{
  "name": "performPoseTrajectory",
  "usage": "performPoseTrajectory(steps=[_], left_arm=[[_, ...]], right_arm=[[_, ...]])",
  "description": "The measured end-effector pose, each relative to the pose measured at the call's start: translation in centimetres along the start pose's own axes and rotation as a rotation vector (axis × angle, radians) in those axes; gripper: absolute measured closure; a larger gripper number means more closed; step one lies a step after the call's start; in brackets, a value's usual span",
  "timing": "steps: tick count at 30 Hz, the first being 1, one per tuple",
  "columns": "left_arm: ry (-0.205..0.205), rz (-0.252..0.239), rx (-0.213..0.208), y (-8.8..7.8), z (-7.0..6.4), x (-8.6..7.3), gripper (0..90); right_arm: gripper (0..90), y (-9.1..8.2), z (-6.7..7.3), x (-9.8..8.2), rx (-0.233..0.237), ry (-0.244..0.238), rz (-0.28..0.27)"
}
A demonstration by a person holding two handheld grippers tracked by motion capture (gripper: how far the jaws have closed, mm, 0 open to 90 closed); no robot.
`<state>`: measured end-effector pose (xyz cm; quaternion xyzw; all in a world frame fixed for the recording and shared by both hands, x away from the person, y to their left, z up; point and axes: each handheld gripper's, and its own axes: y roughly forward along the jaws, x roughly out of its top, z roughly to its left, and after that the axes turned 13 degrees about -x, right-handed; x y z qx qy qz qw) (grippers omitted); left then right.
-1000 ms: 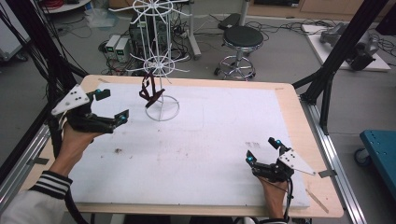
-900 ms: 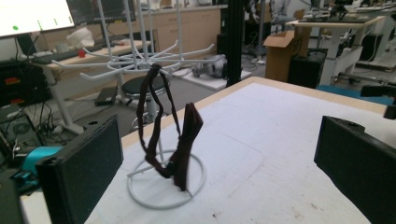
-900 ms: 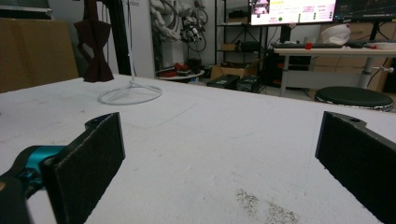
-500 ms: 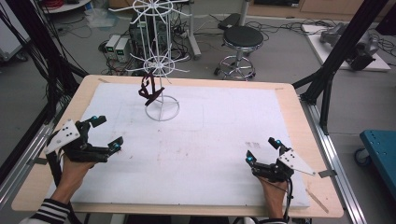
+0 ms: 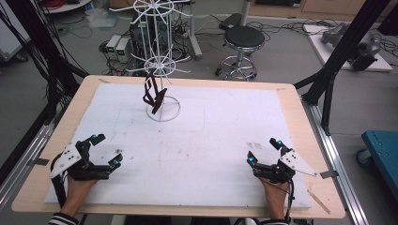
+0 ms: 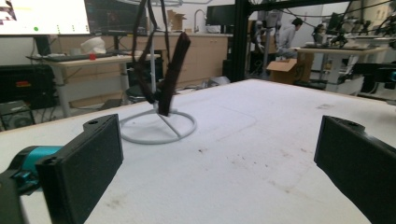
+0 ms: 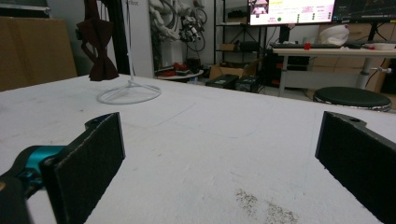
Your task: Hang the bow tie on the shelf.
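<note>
Maroon fabric bow tie point(image 5: 154, 93) on white wire rack point(image 5: 162, 70): light, limp; grip its strap. Left gripper point(image 5: 103, 151), right gripper point(image 5: 264, 151): jaws wide, empty.

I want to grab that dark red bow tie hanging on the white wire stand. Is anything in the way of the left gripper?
Nothing visible: only bare white table cover lies between the open left gripper and the dark red bow tie on the white wire stand.

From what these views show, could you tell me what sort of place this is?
Most likely a robotics lab or workshop: a white-covered test table with hand-held grippers, cables and computer boxes on the floor, and monitors above workbenches behind.
</note>
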<state>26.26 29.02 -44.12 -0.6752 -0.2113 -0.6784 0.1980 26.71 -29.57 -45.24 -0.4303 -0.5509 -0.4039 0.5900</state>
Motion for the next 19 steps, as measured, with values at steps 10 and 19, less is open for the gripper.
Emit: performPoseTrajectory(steps=[10,19], left_arm=[[-0.011,-0.013,0.041,-0.2,0.7,-1.2,1.7],[-0.003,-0.03,0.053,-0.4,0.6,-1.3,1.7]], right_arm=[[0.7,0.0,-0.1,0.0,0.0,0.002,-0.001],[0.7,0.0,0.0,0.0,-0.007,0.005,-0.003]])
